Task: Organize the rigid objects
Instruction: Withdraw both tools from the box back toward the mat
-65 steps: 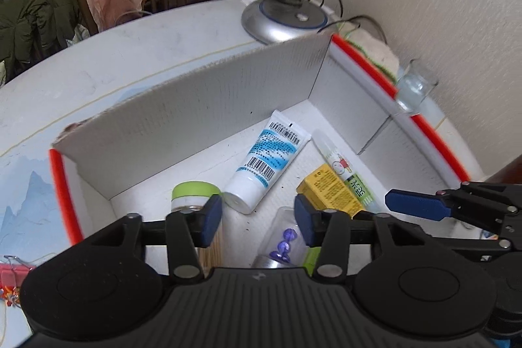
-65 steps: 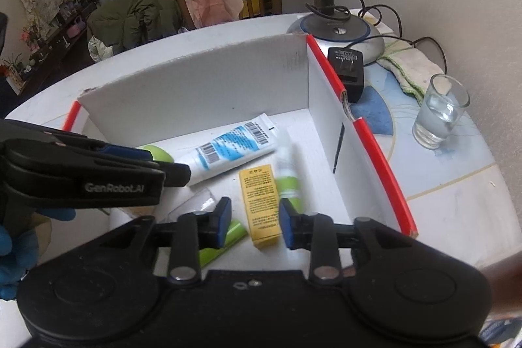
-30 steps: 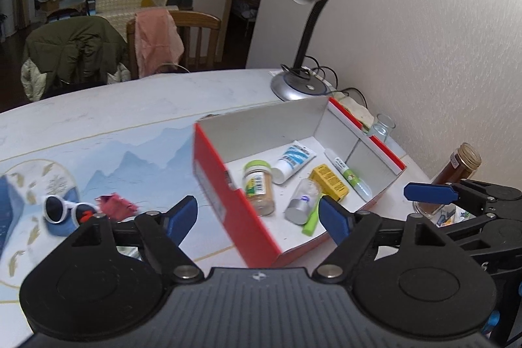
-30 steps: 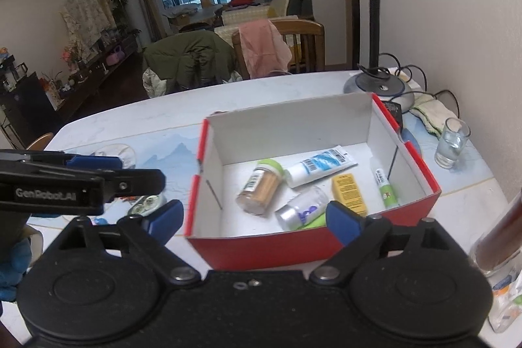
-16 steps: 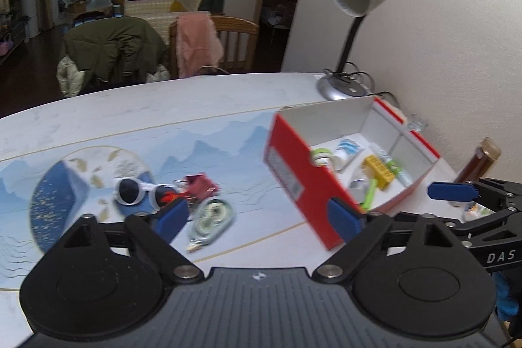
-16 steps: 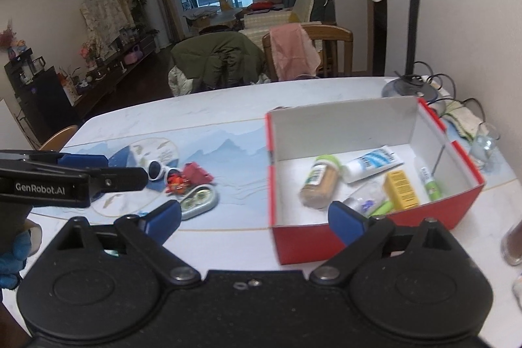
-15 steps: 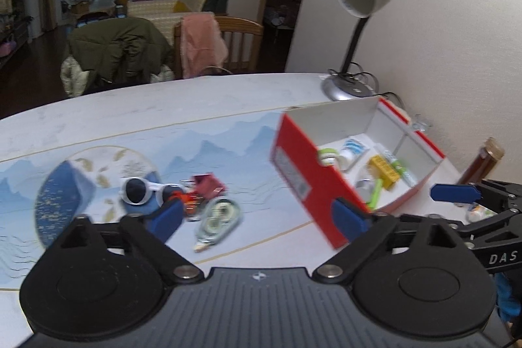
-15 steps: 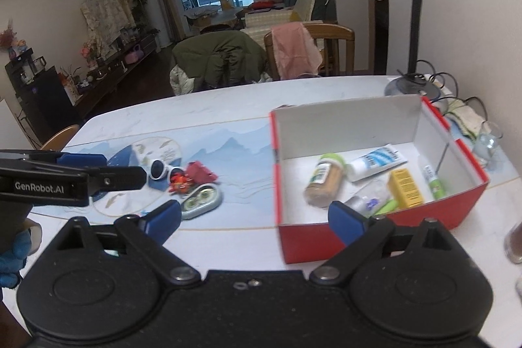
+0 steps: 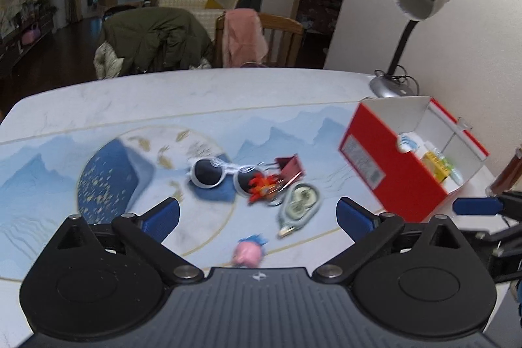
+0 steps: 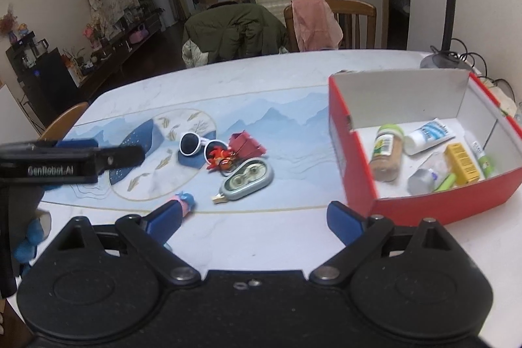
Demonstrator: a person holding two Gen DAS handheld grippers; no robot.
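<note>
Two views, left wrist first. Left gripper (image 9: 257, 214) spread wide, just done opening, with nothing between the blue pads. Hanging over the table (image 9: 228, 93) and tipped down at a little pile of loose things, likely to pick one up next. White sunglasses (image 9: 222, 173) with dark round lenses, lying flat. Touching them or just beside, a small red toy (image 9: 264, 185), then a grey-green oval case (image 9: 298, 201), all bunched close. Nearer still, a small pink toy (image 9: 248, 251), alone. Blurry, so hard to tell more. Off to the right, a red box (image 9: 391, 175), white inside, well apart from the pile and probably set there to take the things.

Next, right wrist. Right gripper (image 10: 254, 217) spread wide too, and empty, held low near the table edge, maybe waiting its turn. Pile ahead and a bit to the left. Lying in the red box already: a jar (image 10: 386, 152) with a green lid, on its side, a white tube (image 10: 429, 136), a small yellow carton (image 10: 461, 163) and a few bits too small to name. Lots of room left in there. Pile not yet put away, so perhaps half done.
</note>
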